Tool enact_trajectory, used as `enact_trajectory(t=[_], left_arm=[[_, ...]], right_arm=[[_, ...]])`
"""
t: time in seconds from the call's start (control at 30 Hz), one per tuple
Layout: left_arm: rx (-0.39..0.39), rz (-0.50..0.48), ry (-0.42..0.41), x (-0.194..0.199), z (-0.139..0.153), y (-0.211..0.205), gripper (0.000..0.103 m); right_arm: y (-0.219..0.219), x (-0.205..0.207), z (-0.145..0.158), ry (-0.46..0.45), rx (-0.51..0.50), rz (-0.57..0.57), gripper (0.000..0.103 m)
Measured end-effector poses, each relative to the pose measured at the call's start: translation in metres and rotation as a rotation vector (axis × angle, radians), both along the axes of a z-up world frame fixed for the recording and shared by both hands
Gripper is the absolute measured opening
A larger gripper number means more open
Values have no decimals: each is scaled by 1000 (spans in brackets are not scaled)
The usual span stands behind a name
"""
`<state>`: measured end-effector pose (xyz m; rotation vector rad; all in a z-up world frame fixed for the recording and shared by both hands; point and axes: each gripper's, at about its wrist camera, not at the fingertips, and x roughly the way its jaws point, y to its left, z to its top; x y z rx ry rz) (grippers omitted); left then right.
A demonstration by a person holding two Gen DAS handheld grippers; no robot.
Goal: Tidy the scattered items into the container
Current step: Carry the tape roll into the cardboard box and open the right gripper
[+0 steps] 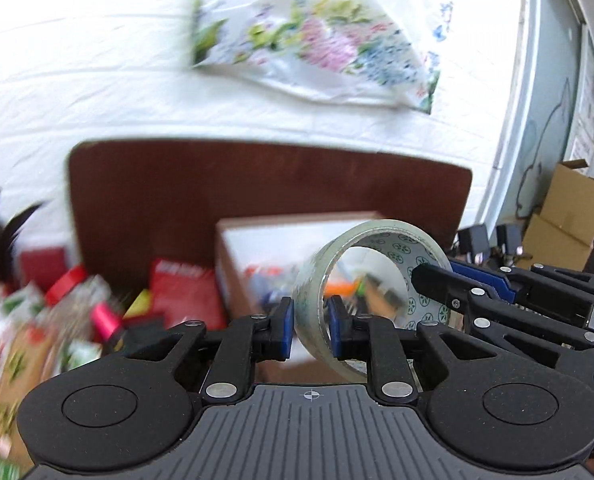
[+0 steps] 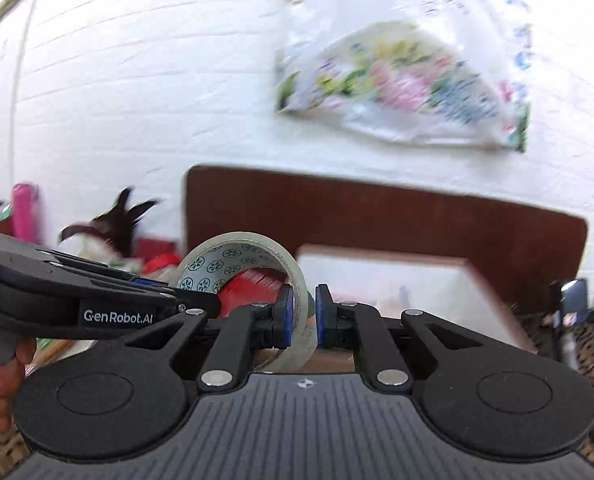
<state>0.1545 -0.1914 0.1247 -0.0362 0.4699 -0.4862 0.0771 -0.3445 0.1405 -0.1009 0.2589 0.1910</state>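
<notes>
Both of my tongs are clamped on the same roll of clear tape, one on each side of the ring. On my left gripper the blue pads pinch the wall of the roll near its left edge, one pad outside and one inside the hole. My right gripper does the same on the opposite side, its pads squeezed tight on the wall with the roll standing on edge between them. From the left wrist view I see the right gripper's fingers coming in from the right and reaching into the ring; from the right wrist view the left one comes in from the left.

The tape hangs off the surface, held in front of a cardboard box with a white inside and some blurred coloured things in it. Left of the box lies a clutter of packets, a red packet among them. Behind stand a brown board and a white brick wall with a flowered bag hanging on it
</notes>
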Motion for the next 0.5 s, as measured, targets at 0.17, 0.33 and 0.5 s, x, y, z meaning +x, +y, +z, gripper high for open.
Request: enact_trajectory(t=[0.17,0.33,0.5], left_arm=[[-16,-68,23,53,7,-51,16],[-68,-128,108,116,-8,-100,16],[-86,-164,192,170,-34,-141,16]], right_arm=[[-34,44,18,-13,-70,-65,12],[-75,92,15,39,-112,-141,12],[-103,143,-2,103,-181,-201,12]])
